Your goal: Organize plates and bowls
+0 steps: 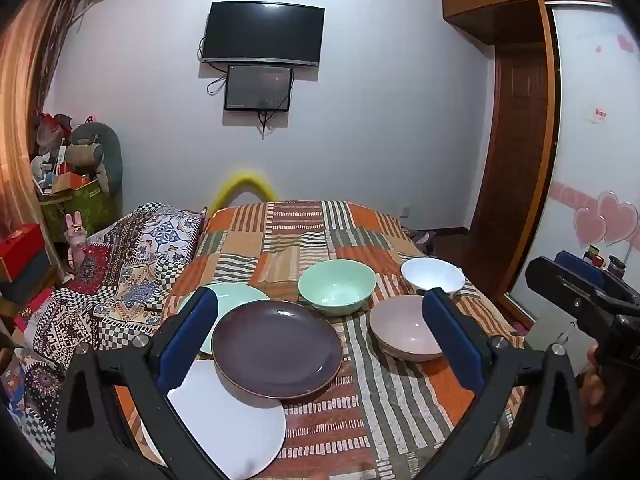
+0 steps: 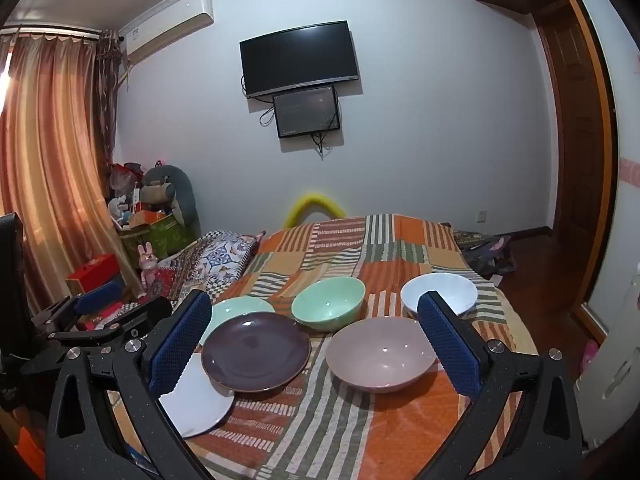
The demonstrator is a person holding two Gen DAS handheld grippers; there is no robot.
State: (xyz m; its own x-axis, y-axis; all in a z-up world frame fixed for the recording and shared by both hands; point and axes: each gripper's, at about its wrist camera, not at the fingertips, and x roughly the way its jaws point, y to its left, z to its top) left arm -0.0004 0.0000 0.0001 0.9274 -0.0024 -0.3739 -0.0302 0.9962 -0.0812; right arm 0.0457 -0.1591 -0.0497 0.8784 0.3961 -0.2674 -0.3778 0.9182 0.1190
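On the striped bedspread lie a dark purple plate (image 1: 276, 350) (image 2: 256, 351), overlapping a white plate (image 1: 232, 428) (image 2: 196, 404) and a light green plate (image 1: 228, 300) (image 2: 236, 308). To the right stand a green bowl (image 1: 337, 286) (image 2: 328, 304), a pink-grey bowl (image 1: 404, 328) (image 2: 380, 354) and a white bowl (image 1: 433, 275) (image 2: 439, 292). My left gripper (image 1: 320, 332) is open and empty above the purple plate; it also shows at the left of the right wrist view (image 2: 100, 320). My right gripper (image 2: 316, 340) is open and empty, above the pink-grey bowl; it shows in the left wrist view (image 1: 580, 292).
The bedspread (image 1: 400, 400) covers a bed. A patterned pillow (image 1: 132, 264) lies at its left. Boxes and toys (image 2: 152, 216) are piled by the curtain. A TV (image 1: 262, 34) hangs on the far wall. A wooden door (image 1: 516, 140) is at the right.
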